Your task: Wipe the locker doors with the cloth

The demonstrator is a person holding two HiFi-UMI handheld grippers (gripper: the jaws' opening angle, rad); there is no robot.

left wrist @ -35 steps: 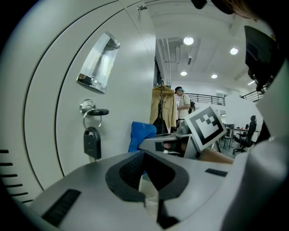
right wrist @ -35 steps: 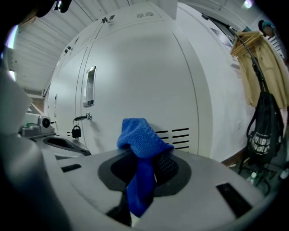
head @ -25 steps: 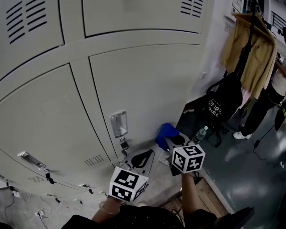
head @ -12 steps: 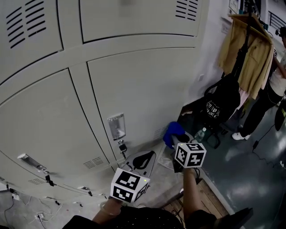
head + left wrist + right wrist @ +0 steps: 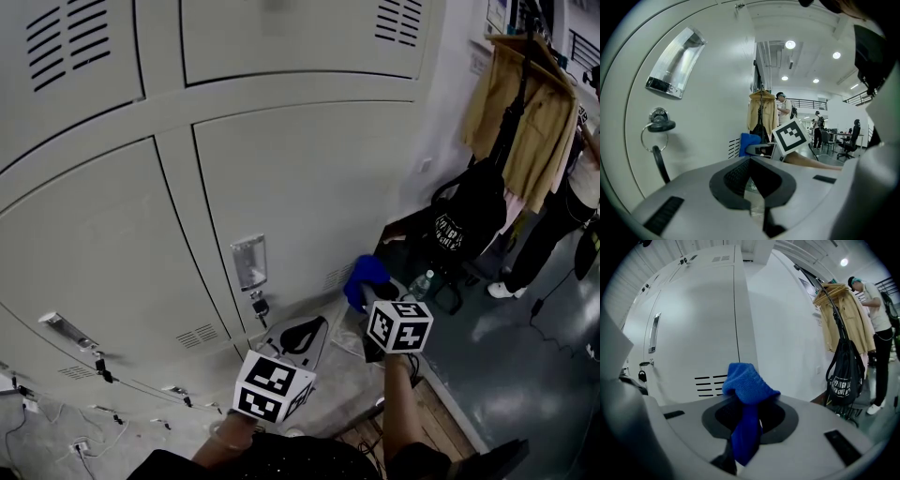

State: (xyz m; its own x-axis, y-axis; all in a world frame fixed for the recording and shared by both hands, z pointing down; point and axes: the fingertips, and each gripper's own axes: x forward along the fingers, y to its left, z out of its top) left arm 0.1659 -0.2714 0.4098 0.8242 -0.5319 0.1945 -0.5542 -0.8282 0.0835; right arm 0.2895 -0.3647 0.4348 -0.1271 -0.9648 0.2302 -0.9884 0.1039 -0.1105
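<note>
The grey locker doors point(image 5: 300, 178) fill the head view; the lower right door has a clear handle point(image 5: 248, 261) with a key point(image 5: 260, 305) hanging under it. My right gripper point(image 5: 367, 298) is shut on a blue cloth point(image 5: 366, 275), held low by that door's bottom right corner, near its vent slots point(image 5: 710, 385). The cloth point(image 5: 747, 385) bunches over the jaws in the right gripper view; I cannot tell whether it touches the door. My left gripper point(image 5: 302, 336) is shut with nothing in it, just below the handle point(image 5: 675, 61) and key point(image 5: 658, 122).
A tan coat point(image 5: 525, 122) on a stand and a black bag point(image 5: 469, 216) stand to the right of the lockers. A person point(image 5: 567, 216) is at the far right. A water bottle point(image 5: 419, 281) sits by the bag. Cables point(image 5: 56, 431) lie at the lower left.
My right gripper with the cloth has shifted slightly to the right along the foot of the locker. The left gripper has hardly moved.
</note>
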